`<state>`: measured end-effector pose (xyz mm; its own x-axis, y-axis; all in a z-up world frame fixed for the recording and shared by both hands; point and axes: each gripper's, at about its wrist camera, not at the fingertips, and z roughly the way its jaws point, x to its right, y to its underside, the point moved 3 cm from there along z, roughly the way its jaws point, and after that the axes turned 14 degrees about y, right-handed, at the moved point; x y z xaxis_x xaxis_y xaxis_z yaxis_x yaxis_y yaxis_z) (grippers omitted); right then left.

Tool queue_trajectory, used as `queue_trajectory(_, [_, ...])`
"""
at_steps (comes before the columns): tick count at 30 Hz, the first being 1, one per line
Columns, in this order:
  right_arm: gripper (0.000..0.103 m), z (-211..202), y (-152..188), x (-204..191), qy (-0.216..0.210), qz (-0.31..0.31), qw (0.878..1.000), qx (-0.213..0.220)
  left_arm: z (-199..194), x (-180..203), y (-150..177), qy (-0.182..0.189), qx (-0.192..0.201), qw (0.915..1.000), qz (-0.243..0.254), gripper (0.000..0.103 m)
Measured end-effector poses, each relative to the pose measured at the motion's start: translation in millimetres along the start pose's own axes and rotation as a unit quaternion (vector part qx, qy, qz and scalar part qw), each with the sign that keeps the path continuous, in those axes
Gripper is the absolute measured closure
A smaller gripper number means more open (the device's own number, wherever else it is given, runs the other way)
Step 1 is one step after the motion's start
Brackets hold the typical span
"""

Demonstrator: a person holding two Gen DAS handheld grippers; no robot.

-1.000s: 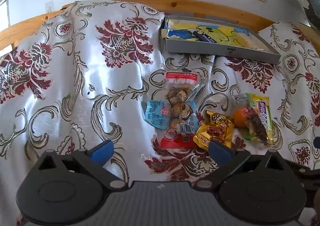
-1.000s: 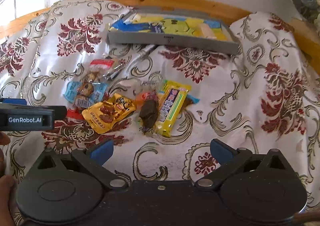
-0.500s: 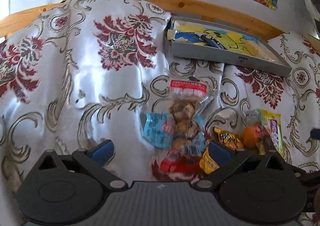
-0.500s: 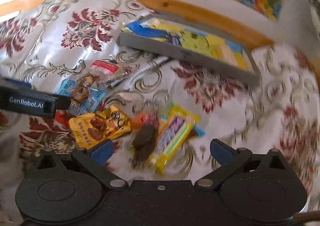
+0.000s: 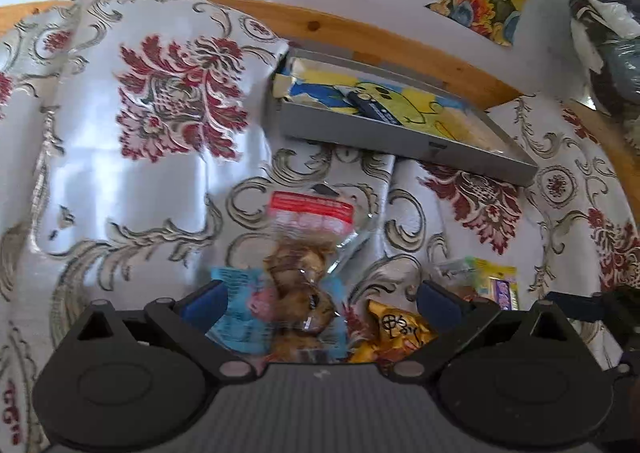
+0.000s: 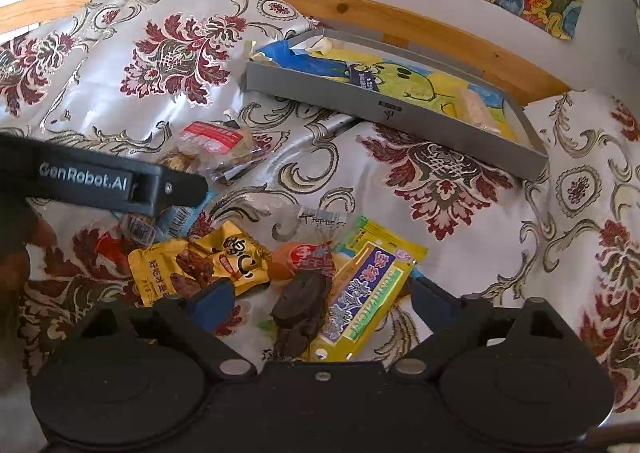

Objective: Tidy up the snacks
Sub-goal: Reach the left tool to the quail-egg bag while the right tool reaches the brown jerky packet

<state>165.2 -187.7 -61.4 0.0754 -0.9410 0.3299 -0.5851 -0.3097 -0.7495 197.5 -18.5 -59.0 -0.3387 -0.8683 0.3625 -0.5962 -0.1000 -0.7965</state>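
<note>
Five snack packets (image 6: 200, 269) are seen clustered on the patterned cloth (image 6: 440, 181), near one grey tray (image 6: 384, 109). The left gripper (image 5: 320, 299) and right gripper (image 6: 316, 299) are both spread wide, nothing held.

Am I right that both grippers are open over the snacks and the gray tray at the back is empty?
Not quite: the gray tray isn't empty. The right wrist view shows a colourful cartoon sheet lining it and a small dark packet lying inside. The rest holds: the left gripper and right gripper are both open over the snacks.
</note>
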Motion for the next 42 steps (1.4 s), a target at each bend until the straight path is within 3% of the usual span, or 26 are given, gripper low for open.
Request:
queue_trajectory(4, [0.022,6,0,-4,-0.012,0.006,1.000,-0.011,6,-5,3,0.001,-0.013,0.9999,-0.011,0.008])
queue_trajectory(8, [0.024,7,2,-8,-0.011,0.005,1.000,-0.018,6,-13,6,0.008,-0.012,0.9991,-0.039,0.009])
queue_trajectory(13, [0.032,6,3,-8,-0.012,0.013,1.000,-0.022,7,-11,8,-0.006,-0.020,0.9996,-0.021,0.014])
queue_trajectory(18, [0.039,7,5,-8,0.004,0.010,1.000,-0.024,8,-7,9,-0.020,-0.026,0.9994,-0.010,0.026])
queue_trajectory(23, [0.041,7,6,-10,0.014,0.001,1.000,-0.022,5,-11,12,-0.031,-0.018,0.9990,-0.025,0.040])
queue_trajectory(31, [0.041,6,6,-12,0.018,-0.004,1.000,-0.023,6,-5,17,-0.027,-0.037,0.9987,-0.023,0.048])
queue_trajectory(36, [0.042,6,8,-16,0.027,-0.018,0.999,-0.018,4,-5,22,-0.028,-0.029,0.9989,-0.024,0.051])
queue_trajectory(42, [0.049,3,10,-23,0.034,-0.037,0.999,-0.005,2,-9,23,-0.029,-0.031,0.9987,-0.029,0.060])
